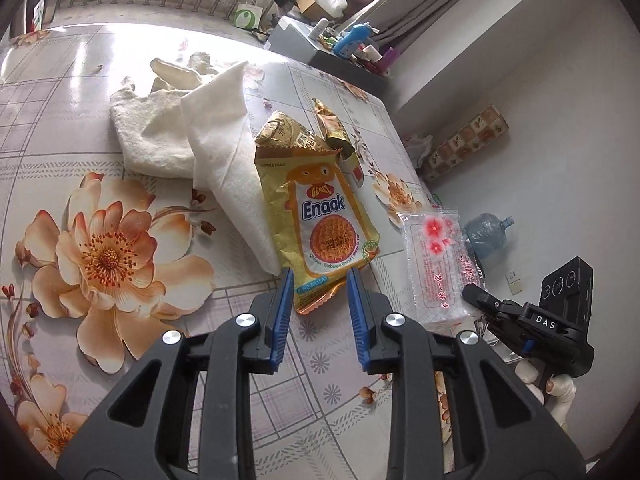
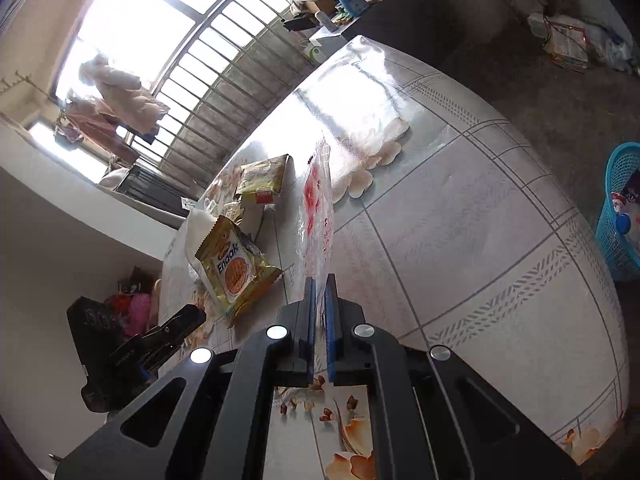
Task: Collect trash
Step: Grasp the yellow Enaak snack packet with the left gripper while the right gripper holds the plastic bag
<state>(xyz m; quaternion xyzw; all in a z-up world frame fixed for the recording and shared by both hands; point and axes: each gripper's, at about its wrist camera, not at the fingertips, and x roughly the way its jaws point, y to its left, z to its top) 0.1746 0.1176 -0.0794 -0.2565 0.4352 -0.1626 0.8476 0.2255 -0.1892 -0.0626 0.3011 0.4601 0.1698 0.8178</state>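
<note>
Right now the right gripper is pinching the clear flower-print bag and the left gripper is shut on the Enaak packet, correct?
Not quite: the left gripper is open, straddling the Enaak packet, as the left wrist view shows. The right gripper does pinch the clear flower-print bag.

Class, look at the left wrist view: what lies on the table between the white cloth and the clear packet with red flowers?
The yellow Enaak snack wrapper lies between the white cloth and the clear packet.
</note>
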